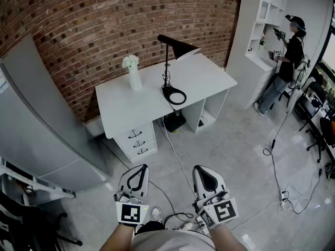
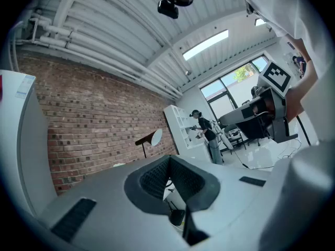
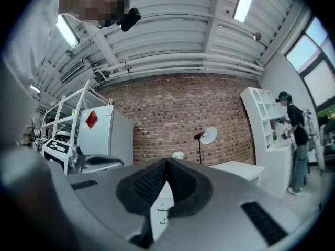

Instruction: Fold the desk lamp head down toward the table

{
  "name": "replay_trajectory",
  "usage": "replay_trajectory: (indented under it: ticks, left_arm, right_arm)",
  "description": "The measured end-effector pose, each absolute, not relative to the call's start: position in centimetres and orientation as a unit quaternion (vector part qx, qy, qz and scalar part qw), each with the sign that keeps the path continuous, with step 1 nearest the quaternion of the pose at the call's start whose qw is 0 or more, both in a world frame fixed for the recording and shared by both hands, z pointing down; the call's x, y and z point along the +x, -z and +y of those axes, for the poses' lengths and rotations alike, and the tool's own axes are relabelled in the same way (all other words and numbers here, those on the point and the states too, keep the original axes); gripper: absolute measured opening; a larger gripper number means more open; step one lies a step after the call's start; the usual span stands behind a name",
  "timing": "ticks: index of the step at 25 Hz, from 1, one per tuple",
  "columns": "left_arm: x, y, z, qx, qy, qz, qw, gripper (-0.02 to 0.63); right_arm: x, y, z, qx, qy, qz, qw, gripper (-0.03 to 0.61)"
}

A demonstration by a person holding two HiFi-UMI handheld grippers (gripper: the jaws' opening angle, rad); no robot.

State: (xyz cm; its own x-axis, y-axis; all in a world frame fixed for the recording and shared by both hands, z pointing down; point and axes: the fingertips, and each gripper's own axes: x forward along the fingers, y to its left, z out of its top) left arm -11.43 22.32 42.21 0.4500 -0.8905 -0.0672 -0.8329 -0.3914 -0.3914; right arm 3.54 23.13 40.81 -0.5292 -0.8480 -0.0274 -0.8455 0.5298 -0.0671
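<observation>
White is the colour of the worktop (image 1: 209,80), which is set against a red brick wall (image 1: 78,30). The black desk lamp (image 1: 167,67) is located near the middle of the worktop. Its ring-shaped base (image 1: 174,95) is seated flat on the surface and its stem is upright. The lamp head (image 1: 179,46) is carried at the top of the stem, well above the worktop, and is not folded down. A white vase (image 1: 135,78) with pale flowers is placed to the left of the lamp, apart from it. Three drawers (image 1: 137,141) are fitted under the left part of the worktop, and a black box (image 1: 174,122) is seen on the floor beneath it.

Both tongs are held low in the foreground, well apart from the worktop and the lamp. The left tongs (image 1: 140,170) are closed tip to tip with nothing gripped. In the left gripper view the lamp is seen far beyond the closed tips. The right tongs (image 1: 204,171) are likewise fully closed and empty, and the lamp is seen in the distance past them.

A grey cabinet (image 1: 31,119) is positioned at the left. At the right, a person (image 1: 290,54) is stationed at a white shelf unit (image 1: 264,25), and cables (image 1: 293,192) are laid across the floor.
</observation>
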Motion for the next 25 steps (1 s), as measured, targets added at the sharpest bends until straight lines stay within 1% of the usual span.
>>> replay_trajectory:
  ticks: [3,9,14,18,25]
  left_arm:
    - [-11.9,-42.8,21.9,-0.831,0.068,0.527,0.163,0.008]
    - [-12.2,-42.7,21.4,-0.832,0.058,0.532,0.146,0.008]
    - [-11.7,-42.7,21.2,-0.833,0.066,0.522,0.169,0.008]
    - [-11.8,-42.8,21.1,-0.834,0.064,0.524,0.158,0.008]
    - [-12.4,-43.3,20.2,-0.843,0.074,0.508,0.161,0.008]
  right_arm:
    - [3.6,-41.2,22.8,-0.489,0.019,0.872,0.025,0.017]
    - [3.6,-40.7,22.4,-0.495,0.014,0.868,0.027,0.017]
    - [3.7,-40.9,22.2,-0.493,0.016,0.869,0.028,0.017]
    - [3.8,-40.9,22.0,-0.495,0.021,0.868,0.029,0.018]
    - [3.3,-41.2,20.7,-0.511,0.03,0.859,0.026,0.018]
